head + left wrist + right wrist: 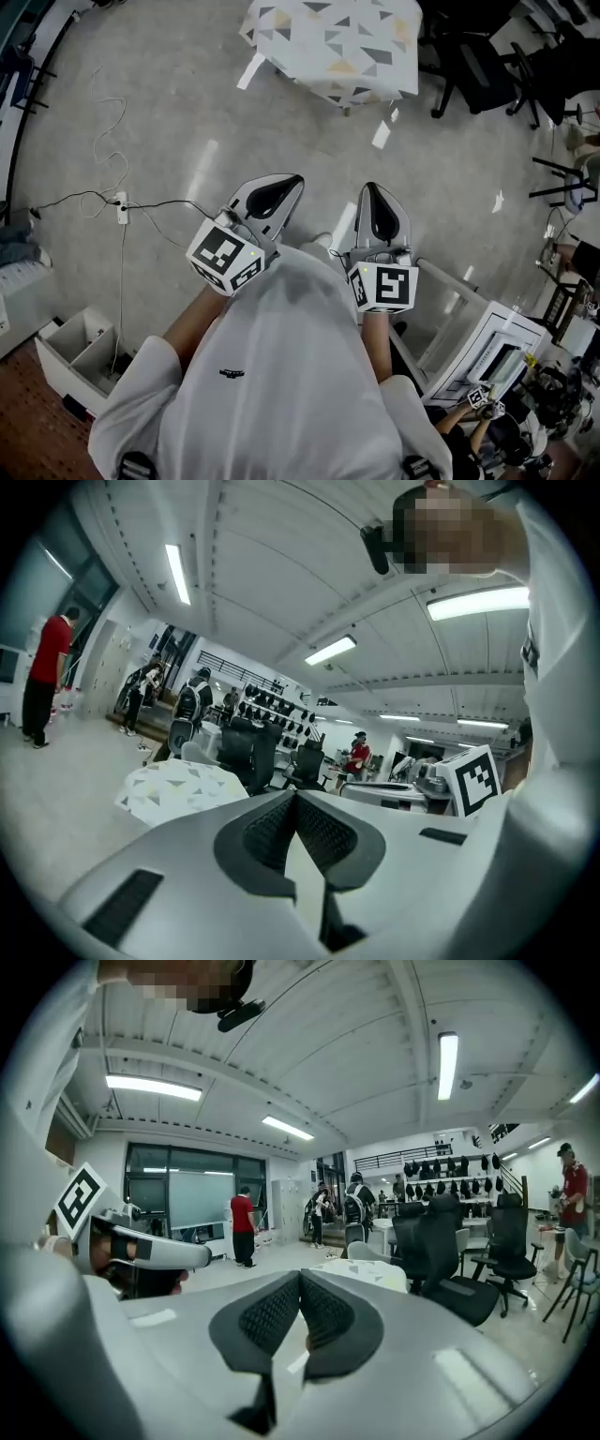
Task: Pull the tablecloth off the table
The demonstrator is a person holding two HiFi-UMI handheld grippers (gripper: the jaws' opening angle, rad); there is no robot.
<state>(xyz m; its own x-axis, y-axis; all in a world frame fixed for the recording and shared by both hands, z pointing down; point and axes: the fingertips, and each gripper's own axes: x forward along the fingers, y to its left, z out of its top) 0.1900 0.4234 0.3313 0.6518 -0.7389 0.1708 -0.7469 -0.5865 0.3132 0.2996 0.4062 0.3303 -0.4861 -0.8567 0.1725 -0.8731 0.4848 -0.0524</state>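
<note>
A white tablecloth [333, 42] with grey and yellow triangles covers a small table at the top of the head view, well ahead of me across bare floor. It also shows as a pale patterned shape in the left gripper view [178, 785] and, just past the jaws, in the right gripper view [361, 1274]. My left gripper [291, 180] and right gripper [371, 189] are held side by side close to my chest, both pointing toward the table. Both are shut with nothing between their pads. Neither touches the cloth.
Black office chairs [487, 66] crowd the table's right side. A cable and power strip [122, 208] lie on the floor at left, with a white bin [80, 352] at lower left. A white cabinet [487, 352] stands at lower right. A person in red [244, 1227] stands far off.
</note>
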